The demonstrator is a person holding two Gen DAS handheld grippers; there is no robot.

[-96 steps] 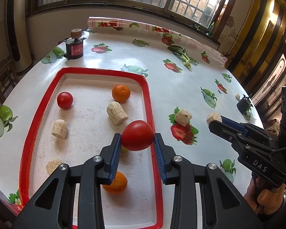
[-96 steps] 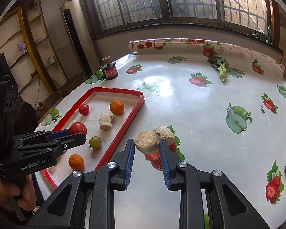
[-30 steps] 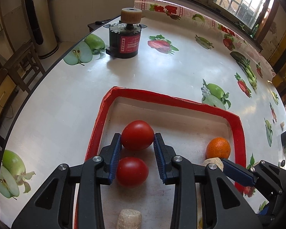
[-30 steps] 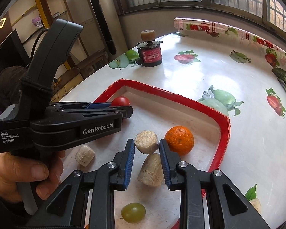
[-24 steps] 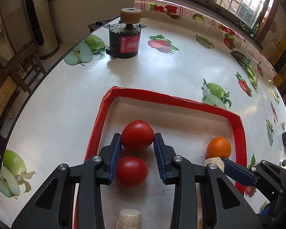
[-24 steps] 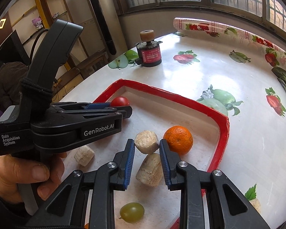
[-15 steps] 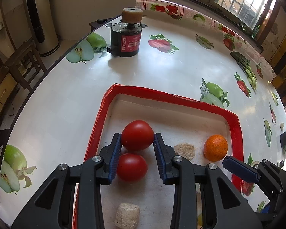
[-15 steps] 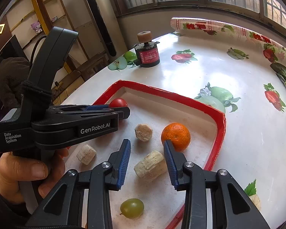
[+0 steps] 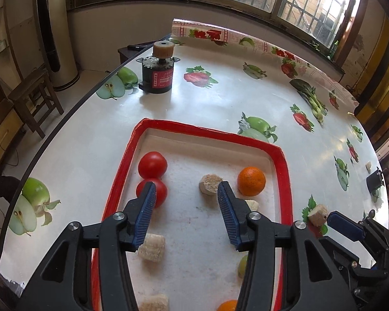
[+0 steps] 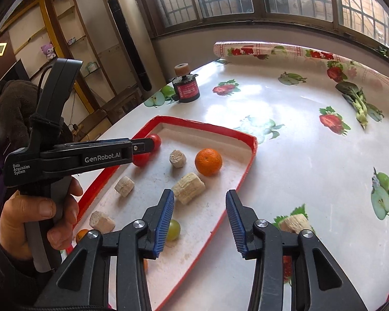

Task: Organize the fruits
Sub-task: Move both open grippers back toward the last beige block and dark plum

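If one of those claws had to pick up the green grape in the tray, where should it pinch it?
Probably across the green grape's rounded middle, coming down from above. It is small and smooth, so off-centre pads could slip. The open right gripper is nearest; one finger already hides part of the grape, near the red tray wall.

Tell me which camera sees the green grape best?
The right wrist view. There the green grape lies in the red tray, mostly showing beside the right tool, which is open. In the left wrist view only a sliver of it peeks out behind the open left tool.
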